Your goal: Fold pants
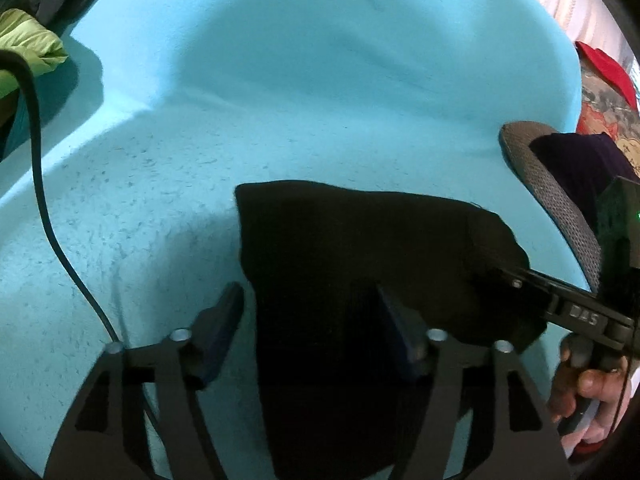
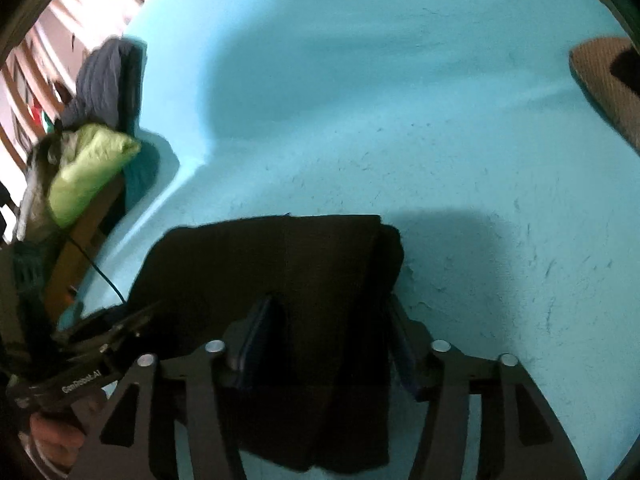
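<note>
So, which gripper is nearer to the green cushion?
Left. The left gripper is on the pants' side toward the green cushion; the right gripper is on the far side.

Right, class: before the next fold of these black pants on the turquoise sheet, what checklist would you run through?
1. Left gripper open: ok, fingers spread.
2. Right gripper open: ok, fingers spread around cloth.
3. Pants folded into a compact bundle: ok.
4. Either gripper gripping fabric: cannot tell.
5. Black cable apart from pants: ok.
6. Turquoise sheet ahead bare: ok; green cloth sits at the edge.
</note>
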`<state>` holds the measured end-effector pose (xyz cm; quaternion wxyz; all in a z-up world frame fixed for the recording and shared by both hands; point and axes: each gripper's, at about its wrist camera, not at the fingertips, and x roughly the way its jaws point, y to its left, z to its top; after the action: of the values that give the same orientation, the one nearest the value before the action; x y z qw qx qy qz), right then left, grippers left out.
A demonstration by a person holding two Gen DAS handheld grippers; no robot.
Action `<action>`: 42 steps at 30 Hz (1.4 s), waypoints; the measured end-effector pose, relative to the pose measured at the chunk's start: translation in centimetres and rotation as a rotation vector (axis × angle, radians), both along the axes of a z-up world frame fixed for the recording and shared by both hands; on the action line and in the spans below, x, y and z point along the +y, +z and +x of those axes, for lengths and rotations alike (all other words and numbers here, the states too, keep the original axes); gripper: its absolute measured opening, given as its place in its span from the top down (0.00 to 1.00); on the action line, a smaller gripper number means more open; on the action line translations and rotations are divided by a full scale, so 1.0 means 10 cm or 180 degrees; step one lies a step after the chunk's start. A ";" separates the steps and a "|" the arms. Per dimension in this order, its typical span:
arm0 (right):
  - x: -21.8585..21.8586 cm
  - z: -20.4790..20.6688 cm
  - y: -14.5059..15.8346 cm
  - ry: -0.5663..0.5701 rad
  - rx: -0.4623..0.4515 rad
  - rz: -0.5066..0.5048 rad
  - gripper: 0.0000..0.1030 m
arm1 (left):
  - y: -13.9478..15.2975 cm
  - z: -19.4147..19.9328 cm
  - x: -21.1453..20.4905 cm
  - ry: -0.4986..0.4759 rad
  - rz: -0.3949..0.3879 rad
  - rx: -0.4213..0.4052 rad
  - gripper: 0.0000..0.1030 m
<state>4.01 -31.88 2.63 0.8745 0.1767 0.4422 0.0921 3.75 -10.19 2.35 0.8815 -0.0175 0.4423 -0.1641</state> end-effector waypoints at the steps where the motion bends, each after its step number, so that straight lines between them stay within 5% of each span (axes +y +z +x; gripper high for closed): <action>1: 0.01 -0.02 0.04 0.0014 -0.0028 -0.0055 0.44 | 0.01 0.01 0.01 0.0003 -0.0026 0.0021 0.31; 6: 0.14 -0.24 0.41 0.0058 -0.0269 -0.0416 0.44 | 0.12 -0.07 0.04 0.0069 0.0057 -0.0087 0.32; 10: 0.25 -0.38 0.59 0.0183 -0.0415 -0.0373 0.45 | 0.22 -0.13 0.10 0.0153 0.0057 -0.0183 0.32; 18: 0.51 -0.45 0.32 0.0290 -0.0237 -0.0676 0.45 | 0.32 -0.29 0.14 0.0219 0.0174 -0.0328 0.32; 26: 0.51 -0.71 0.65 0.0141 -0.0506 -0.0635 0.41 | 0.47 -0.57 0.17 0.0340 0.0169 -0.0587 0.28; 34: 0.54 -0.87 0.70 0.0028 -0.0547 -0.0681 0.28 | 0.57 -0.81 0.14 0.0410 0.0421 -0.0764 0.25; 42: 0.49 -1.00 0.76 0.0015 -0.0561 -0.0661 0.27 | 0.62 -0.99 0.17 0.0448 0.0594 -0.0903 0.25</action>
<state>-5.99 -26.97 10.28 0.9233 0.0754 0.3712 0.0630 -6.14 -8.52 8.59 0.9422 0.0567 0.3246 -0.0611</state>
